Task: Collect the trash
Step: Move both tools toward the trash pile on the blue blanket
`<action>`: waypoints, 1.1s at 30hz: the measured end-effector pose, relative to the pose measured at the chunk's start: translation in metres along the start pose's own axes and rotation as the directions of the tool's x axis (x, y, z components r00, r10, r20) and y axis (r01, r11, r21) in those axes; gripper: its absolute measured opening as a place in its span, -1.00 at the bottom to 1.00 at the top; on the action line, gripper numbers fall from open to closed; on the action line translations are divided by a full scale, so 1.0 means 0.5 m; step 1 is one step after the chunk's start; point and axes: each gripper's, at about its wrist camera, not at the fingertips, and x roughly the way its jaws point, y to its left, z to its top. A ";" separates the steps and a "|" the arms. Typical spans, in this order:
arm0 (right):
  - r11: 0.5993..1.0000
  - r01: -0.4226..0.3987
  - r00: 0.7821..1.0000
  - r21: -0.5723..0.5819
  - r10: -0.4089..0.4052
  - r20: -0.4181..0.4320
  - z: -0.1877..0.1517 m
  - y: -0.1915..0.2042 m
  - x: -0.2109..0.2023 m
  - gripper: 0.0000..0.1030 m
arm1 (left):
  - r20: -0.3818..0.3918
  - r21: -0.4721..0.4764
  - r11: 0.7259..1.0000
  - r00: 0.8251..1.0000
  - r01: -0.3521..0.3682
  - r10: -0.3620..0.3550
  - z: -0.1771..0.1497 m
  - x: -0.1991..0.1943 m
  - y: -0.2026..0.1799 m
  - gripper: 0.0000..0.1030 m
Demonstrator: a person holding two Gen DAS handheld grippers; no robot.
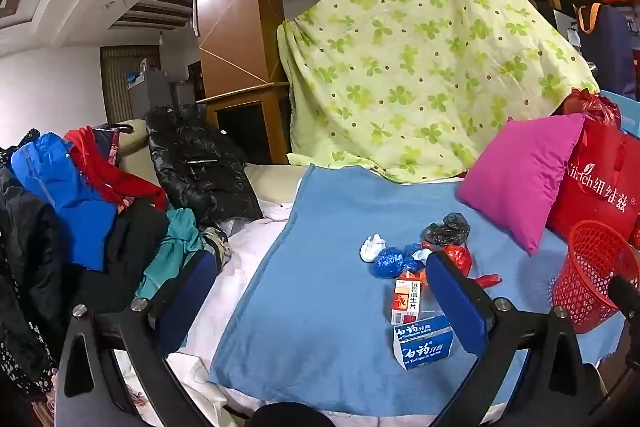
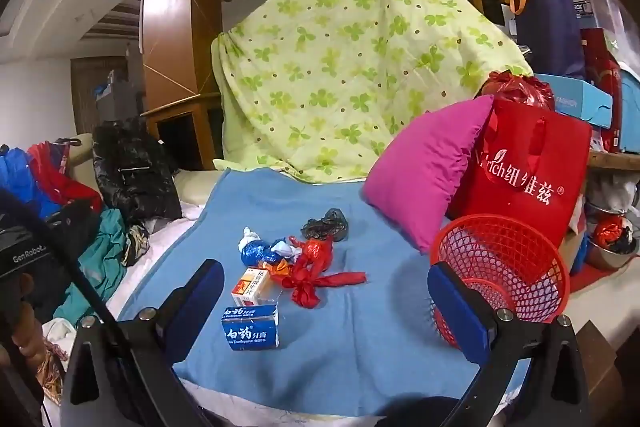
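Our left gripper (image 1: 320,291): wide open, empty.
Our right gripper (image 2: 326,303): wide open, empty.
Trash (image 2: 304,259): on blue blanket (image 2: 360,347).
Basket (image 2: 508,267): beside it.

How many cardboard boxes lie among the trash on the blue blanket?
2: the blue-and-white toothpaste box nearest the camera, and the orange-and-white medicine box just behind it. Others could hide under the crumpled bags.

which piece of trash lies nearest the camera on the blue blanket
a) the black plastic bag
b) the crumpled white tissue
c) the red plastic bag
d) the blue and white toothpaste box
d: the blue and white toothpaste box sits lowest on the blue blanket, in front of the orange and white medicine box; the other scraps lie behind them.
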 end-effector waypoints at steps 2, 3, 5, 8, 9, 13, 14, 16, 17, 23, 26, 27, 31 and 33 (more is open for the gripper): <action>1.000 -0.010 1.000 0.004 0.010 -0.010 -0.004 0.002 0.000 1.00 | -0.045 0.032 0.999 0.999 -0.012 0.014 0.012 0.049 -0.051 1.00; 1.000 -0.012 1.000 -0.002 0.012 -0.028 0.000 0.005 0.006 1.00 | -0.048 0.032 0.999 0.999 -0.013 0.014 0.011 0.050 -0.050 1.00; 1.000 -0.013 0.999 -0.011 0.012 -0.032 -0.003 0.011 0.009 1.00 | -0.051 0.032 0.999 0.999 -0.017 0.019 0.008 0.051 -0.049 1.00; 1.000 -0.012 0.999 -0.017 0.011 -0.039 -0.006 0.018 0.013 1.00 | -0.065 0.028 0.999 0.998 -0.017 0.019 0.004 0.064 -0.047 1.00; 1.000 -0.013 0.999 -0.017 0.012 -0.043 -0.007 0.019 0.016 1.00 | -0.069 0.025 1.000 0.997 -0.018 0.019 0.002 0.066 -0.046 1.00; 1.000 -0.012 0.999 -0.017 0.011 -0.049 -0.009 0.024 0.022 1.00 | -0.083 0.017 1.000 0.996 -0.019 0.020 -0.006 0.078 -0.037 1.00; 1.000 -0.013 0.999 -0.017 0.012 -0.051 -0.010 0.025 0.023 1.00 | -0.087 0.016 1.000 0.996 -0.018 0.019 -0.008 0.081 -0.037 1.00; 1.000 -0.014 0.998 -0.019 0.012 -0.056 -0.011 0.027 0.026 1.00 | -0.094 0.015 1.000 0.995 -0.020 0.022 -0.010 0.085 -0.035 1.00; 1.000 -0.014 0.998 -0.021 0.013 -0.058 -0.011 0.028 0.027 1.00 | -0.097 0.013 1.000 0.995 -0.018 0.019 -0.012 0.088 -0.034 1.00; 0.999 -0.019 0.998 -0.029 0.017 -0.062 -0.016 0.034 0.033 1.00 | -0.105 0.011 1.000 0.994 -0.024 0.025 -0.018 0.095 -0.033 1.00; 0.999 -0.018 0.998 -0.029 0.016 -0.068 -0.020 0.035 0.036 1.00 | -0.107 0.012 1.000 0.994 -0.026 0.027 -0.023 0.099 -0.030 1.00; 0.999 -0.018 0.997 -0.029 0.016 -0.069 -0.021 0.034 0.038 1.00 | -0.108 0.012 1.000 0.994 -0.025 0.027 -0.025 0.101 -0.029 1.00; 1.000 -0.014 0.997 -0.020 0.013 -0.079 -0.026 0.026 0.048 1.00 | -0.118 0.012 1.000 0.993 -0.020 0.022 -0.032 0.114 -0.030 1.00; 1.000 -0.013 0.996 -0.020 0.011 -0.086 -0.029 0.022 0.055 1.00 | -0.124 0.015 1.000 0.992 -0.012 0.013 -0.038 0.123 -0.032 1.00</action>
